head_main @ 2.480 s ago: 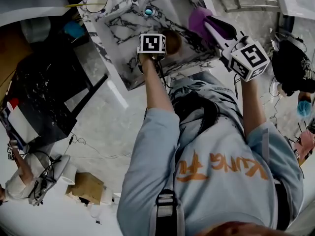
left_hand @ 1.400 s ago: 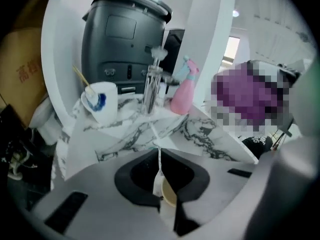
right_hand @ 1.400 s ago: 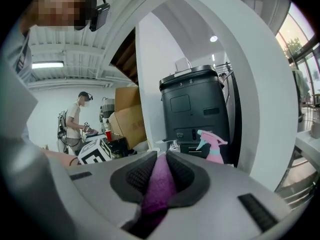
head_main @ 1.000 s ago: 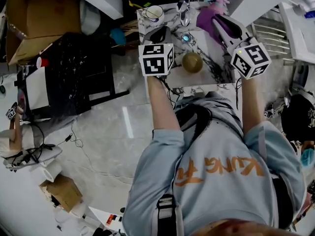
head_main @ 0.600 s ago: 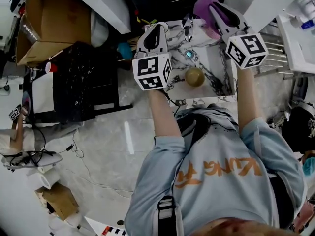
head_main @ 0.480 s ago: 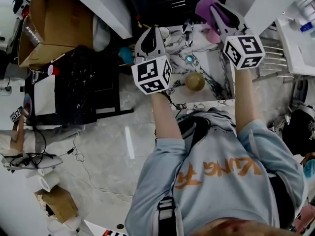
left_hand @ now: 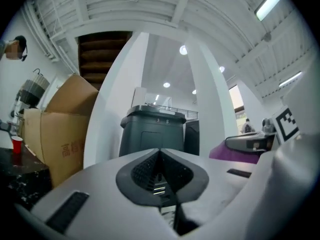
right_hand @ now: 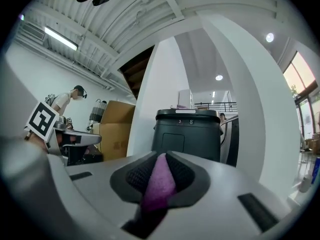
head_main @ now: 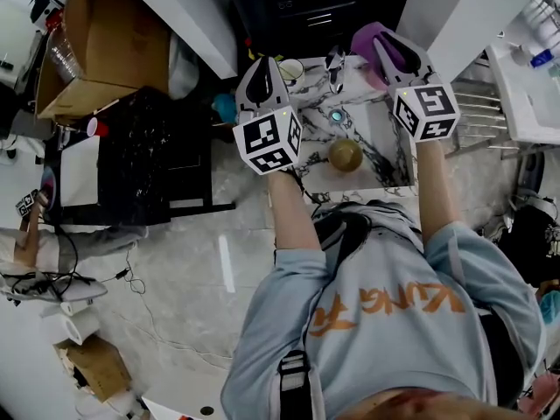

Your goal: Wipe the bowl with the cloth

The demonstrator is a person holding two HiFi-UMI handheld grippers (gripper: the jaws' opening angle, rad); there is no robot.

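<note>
A brown-gold bowl [head_main: 345, 154] stands alone on the marbled table [head_main: 389, 151], below and between both raised grippers. My left gripper [head_main: 260, 70] is held up level, apart from the bowl; in the left gripper view its jaws [left_hand: 160, 156] are shut with nothing between them. My right gripper [head_main: 382, 44] is also raised and level, shut on the purple cloth [head_main: 365, 40]. The cloth [right_hand: 159, 181] sticks up between the right gripper's pads. From the left gripper view the right gripper [left_hand: 250, 143] shows at the right with the cloth [left_hand: 231, 153] under it.
A cup [head_main: 291, 68] and a small blue-lit object [head_main: 336, 115] sit at the table's far side. A dark bin [left_hand: 155, 131] stands ahead between white pillars. A cardboard box [head_main: 96, 42] and a black table [head_main: 149, 147] lie to the left, a metal rack [head_main: 477, 112] to the right.
Both grippers have risen from table height and tipped up to level, the left one more. The bowl stays on the table. The right keeps the cloth.
</note>
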